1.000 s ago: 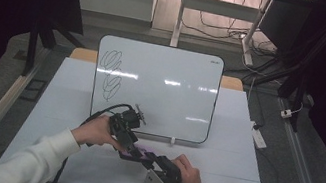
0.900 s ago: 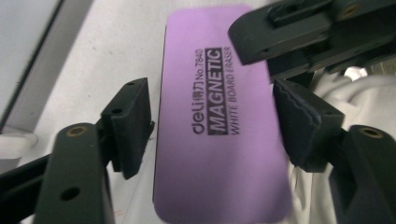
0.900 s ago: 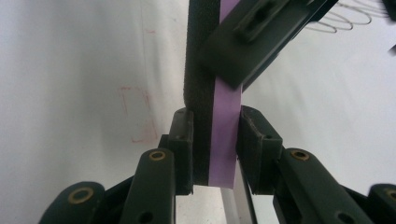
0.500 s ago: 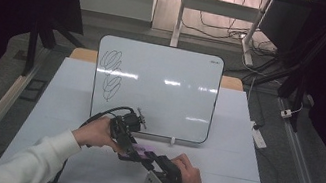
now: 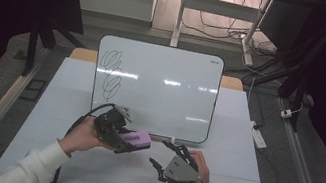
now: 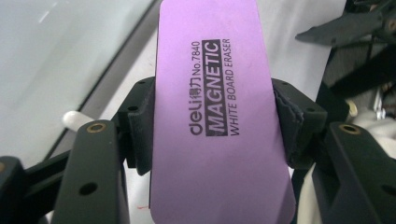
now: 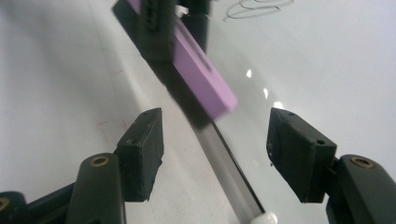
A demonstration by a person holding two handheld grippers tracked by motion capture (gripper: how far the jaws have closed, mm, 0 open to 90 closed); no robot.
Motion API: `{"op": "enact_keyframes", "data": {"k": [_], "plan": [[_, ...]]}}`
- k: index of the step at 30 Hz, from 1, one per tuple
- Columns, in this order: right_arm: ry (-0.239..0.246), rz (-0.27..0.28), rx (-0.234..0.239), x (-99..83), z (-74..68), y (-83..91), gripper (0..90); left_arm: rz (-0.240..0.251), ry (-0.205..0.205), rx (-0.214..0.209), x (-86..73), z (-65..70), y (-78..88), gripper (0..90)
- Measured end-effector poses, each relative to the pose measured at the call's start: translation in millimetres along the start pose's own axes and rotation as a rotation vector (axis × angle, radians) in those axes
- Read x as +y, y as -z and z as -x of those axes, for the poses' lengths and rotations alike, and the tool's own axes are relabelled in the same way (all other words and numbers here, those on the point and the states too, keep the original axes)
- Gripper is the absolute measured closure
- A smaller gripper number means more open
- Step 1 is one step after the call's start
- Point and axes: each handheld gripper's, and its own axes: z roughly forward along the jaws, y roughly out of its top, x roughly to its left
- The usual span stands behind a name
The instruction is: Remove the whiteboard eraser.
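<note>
Seen from the high view, a person's two hands work at a white table (image 5: 244,136) in front of a whiteboard (image 5: 162,86) that lies flat and bears dark scribbles (image 5: 110,74) near its left edge. The left gripper (image 5: 134,142) holds a purple eraser (image 5: 136,138) just in front of the board's near edge, the eraser pointing towards the right gripper (image 5: 160,153), which sits close by but apart from it.

From the left gripper view the grip itself comes clear: the two black pads (image 6: 140,135) press against the long sides of the eraser (image 6: 215,116), whose purple face carries printed words reading "MAGNETIC WHITE BOARD ERASER". A small white knob (image 6: 72,120) sits at the board's edge to the left.

Through the right gripper view, the right gripper (image 7: 215,154) has its jaws spread, having just been opening, with nothing between them. Beyond them the eraser (image 7: 201,70) shows edge-on as a thin purple slab with a dark underside, held by the other gripper above the board's black rim (image 7: 224,172). The scribbles (image 7: 257,7) show at the top.
</note>
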Motion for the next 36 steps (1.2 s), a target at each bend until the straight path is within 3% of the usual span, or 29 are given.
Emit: {"op": "enact_keyframes", "data": {"k": [1,6,7,8,12,16,20,25,32,36], "plan": [[0.0,0.0,0.0,0.0,0.0,0.0,35.4,0.018,-0.001,0.005,-3.0,0.0,2.2,40.2],[-0.141,-0.003,-0.003,-11.3,17.6,8.2,35.1,0.106,0.001,0.048,-16.4,2.4,7.3,40.2],[-0.207,-0.005,-0.002,-16.9,24.5,11.8,35.1,0.119,0.003,0.056,-18.6,3.0,8.0,40.2],[-0.207,-0.005,-0.002,-16.9,24.5,11.8,35.1,0.135,0.005,0.063,-20.7,3.7,8.7,40.2],[-0.343,-0.023,-0.003,-31.9,39.1,20.2,35.0,0.211,0.001,0.088,-29.2,7.1,13.3,40.2],[-0.428,-0.039,-0.033,-46.4,50.3,31.7,35.0,0.283,-0.014,0.121,-39.4,10.9,16.4,40.1],[-0.465,-0.066,-0.076,-59.5,58.3,42.4,34.4,0.354,-0.014,0.149,-54.0,14.1,16.9,40.2],[-0.492,-0.099,-0.121,-75.2,63.0,53.2,34.2,0.423,-0.007,0.211,-70.0,13.6,23.5,40.2],[-0.495,-0.152,-0.155,-91.8,70.1,56.3,33.9,0.533,0.012,0.289,-80.4,10.0,34.7,40.2],[-0.497,-0.154,-0.163,-94.4,73.1,55.4,33.8,0.581,0.018,0.361,-81.2,7.7,42.8,40.2]]}}
